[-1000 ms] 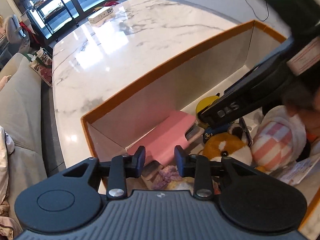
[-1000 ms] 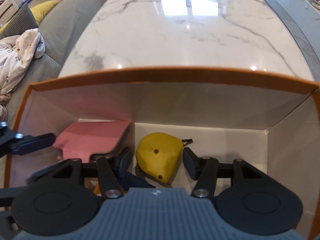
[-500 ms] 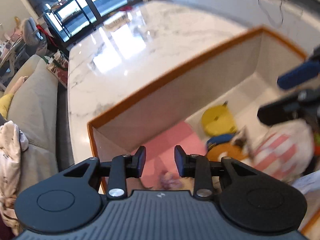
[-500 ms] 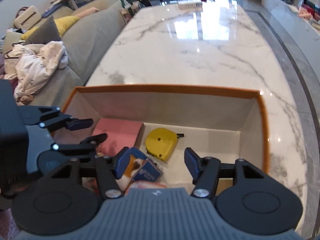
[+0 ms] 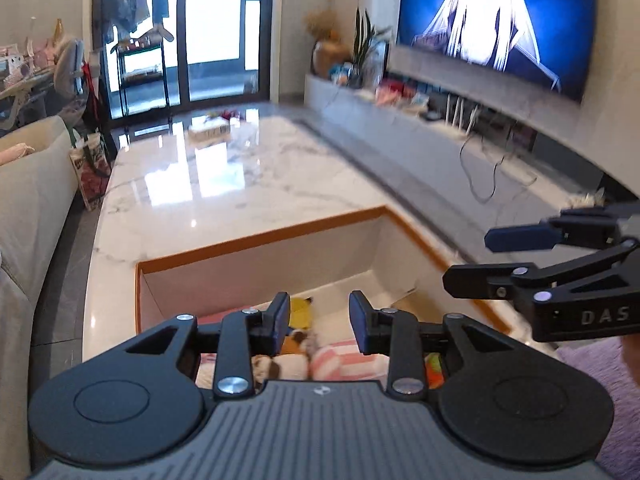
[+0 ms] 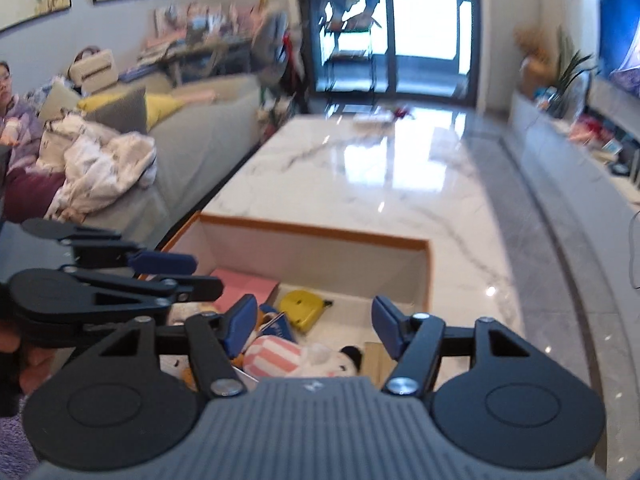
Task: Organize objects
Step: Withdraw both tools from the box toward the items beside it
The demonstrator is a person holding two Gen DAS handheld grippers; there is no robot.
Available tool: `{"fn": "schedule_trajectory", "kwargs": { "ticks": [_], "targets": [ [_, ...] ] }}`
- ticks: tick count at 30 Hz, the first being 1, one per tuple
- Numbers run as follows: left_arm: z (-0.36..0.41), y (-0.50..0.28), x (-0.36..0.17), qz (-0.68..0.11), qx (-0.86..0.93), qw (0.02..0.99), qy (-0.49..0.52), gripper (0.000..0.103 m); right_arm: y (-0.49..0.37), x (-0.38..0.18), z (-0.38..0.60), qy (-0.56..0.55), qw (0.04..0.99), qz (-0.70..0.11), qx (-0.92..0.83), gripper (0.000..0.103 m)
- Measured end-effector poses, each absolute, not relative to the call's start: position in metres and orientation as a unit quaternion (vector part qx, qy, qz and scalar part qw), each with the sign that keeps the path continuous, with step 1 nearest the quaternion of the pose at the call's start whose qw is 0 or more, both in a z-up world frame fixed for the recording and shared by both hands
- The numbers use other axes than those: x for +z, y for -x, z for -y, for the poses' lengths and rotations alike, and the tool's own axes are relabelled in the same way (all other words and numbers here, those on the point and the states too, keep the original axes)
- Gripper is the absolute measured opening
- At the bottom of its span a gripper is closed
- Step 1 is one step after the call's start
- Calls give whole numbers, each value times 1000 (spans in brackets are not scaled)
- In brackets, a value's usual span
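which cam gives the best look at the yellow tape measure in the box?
Right wrist. There the rounded yellow tape measure lies in plain sight on the floor of the orange-rimmed white box, beside the flat pink item. The left wrist view shows only a yellow sliver behind its own left finger.

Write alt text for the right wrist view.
An open, empty right gripper, jaws opening, hangs above an orange-rimmed box on a marble table. Inside lie a yellow tape measure, pink pad and striped plush toy; the left gripper is alongside.

Orange-rimmed box (image 6: 316,232) holds a yellow tape measure (image 6: 300,310) and pink-striped plush (image 6: 276,356).
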State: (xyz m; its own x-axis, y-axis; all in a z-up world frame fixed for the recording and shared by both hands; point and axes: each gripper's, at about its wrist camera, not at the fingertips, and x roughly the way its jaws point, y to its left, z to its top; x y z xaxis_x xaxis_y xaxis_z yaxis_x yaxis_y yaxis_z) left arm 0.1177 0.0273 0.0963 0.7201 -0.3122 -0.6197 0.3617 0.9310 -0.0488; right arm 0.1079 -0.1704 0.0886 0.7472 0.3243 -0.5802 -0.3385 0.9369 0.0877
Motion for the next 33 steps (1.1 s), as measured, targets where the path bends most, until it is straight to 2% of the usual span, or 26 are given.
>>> {"fn": "schedule_trajectory", "kwargs": {
  "ticks": [4,11,18,19,20,21,28,30,33],
  "targets": [
    [-24,-84,101,-287,-180,940,-26,39,-84,84,184,-2,944,-290,158,67],
    [-19,-56,84,-321,-180,930,-7,40,-60,66,196,2,947,-292,137,67],
    [-16,-40,53,-371,-169,913,-15,40,-67,37,186,57,938,-321,115,67],
    [-14,-38,50,-374,-167,912,-18,43,-70,34,183,57,934,-330,122,67],
    [-12,-37,47,-376,-167,911,-20,53,-72,29,181,58,931,-338,126,67],
    [-10,-36,44,-377,-168,911,-22,57,-74,26,179,62,928,-343,128,70],
    [4,-42,27,-379,-180,907,-31,58,-70,17,174,100,924,-349,119,70],
    [8,-45,22,-379,-187,906,-36,58,-68,19,180,85,926,-349,114,61],
    [16,-45,20,-367,-211,903,-65,59,-69,20,187,71,924,-362,100,54]
  ]
}}
